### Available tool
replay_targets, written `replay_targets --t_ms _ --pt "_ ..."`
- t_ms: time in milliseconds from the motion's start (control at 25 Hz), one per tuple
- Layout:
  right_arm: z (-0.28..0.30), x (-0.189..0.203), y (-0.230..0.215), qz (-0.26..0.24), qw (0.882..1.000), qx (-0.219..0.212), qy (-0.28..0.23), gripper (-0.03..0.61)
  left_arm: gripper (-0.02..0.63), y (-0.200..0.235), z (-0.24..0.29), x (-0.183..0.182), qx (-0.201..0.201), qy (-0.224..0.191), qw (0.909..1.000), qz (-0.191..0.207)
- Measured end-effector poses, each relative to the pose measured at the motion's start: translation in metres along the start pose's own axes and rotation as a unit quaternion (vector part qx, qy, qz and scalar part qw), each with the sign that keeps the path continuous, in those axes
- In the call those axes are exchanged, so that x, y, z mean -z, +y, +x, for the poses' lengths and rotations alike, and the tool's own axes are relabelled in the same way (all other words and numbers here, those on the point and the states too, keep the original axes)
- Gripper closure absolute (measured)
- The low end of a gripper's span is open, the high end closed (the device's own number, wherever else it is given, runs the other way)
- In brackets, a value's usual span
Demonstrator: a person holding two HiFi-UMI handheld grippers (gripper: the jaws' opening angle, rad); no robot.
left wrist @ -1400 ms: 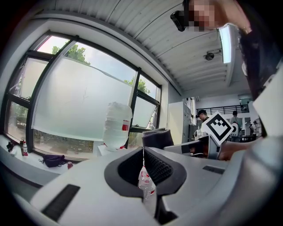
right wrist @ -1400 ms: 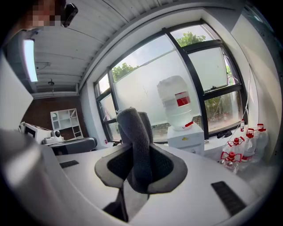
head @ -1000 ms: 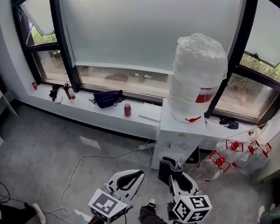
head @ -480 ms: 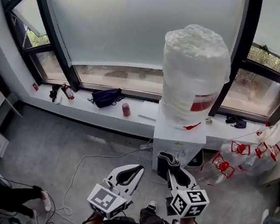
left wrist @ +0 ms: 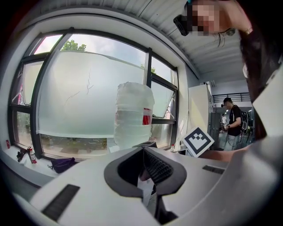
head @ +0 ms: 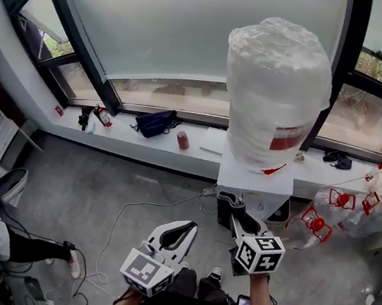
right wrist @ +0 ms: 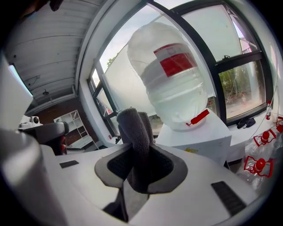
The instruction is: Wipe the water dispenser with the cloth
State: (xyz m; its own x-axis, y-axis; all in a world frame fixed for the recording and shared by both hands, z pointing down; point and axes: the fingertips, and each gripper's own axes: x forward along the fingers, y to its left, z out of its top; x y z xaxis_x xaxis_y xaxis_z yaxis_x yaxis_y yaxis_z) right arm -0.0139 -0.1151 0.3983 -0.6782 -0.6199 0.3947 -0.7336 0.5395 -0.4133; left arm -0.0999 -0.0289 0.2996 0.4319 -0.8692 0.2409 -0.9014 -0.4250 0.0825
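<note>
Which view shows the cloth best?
Right gripper view: the cloth sits close up, pinched in the right gripper. Head view shows it small; left gripper view doesn't clearly show it.

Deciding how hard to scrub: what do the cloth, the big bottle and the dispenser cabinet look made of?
Cloth: dark grey with a nubby, matte pile, likely microfibre or terry.
Bottle: whitish and translucent with a crinkled, banded surface. It looks like plastic, possibly film-wrapped.
Dispenser cabinet: white, smooth, faintly glossy panels, probably plastic or painted metal; I cannot tell which.
</note>
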Motion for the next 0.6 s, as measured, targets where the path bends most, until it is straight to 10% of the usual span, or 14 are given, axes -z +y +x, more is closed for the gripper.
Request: replay_targets --t_ms 600 --pt "0.113 0.015 -0.056 0.114 0.99 0.065 0.058 0.479 0.594 0.037 0.025 -0.016 0.045 0.01 0.9982 0.038"
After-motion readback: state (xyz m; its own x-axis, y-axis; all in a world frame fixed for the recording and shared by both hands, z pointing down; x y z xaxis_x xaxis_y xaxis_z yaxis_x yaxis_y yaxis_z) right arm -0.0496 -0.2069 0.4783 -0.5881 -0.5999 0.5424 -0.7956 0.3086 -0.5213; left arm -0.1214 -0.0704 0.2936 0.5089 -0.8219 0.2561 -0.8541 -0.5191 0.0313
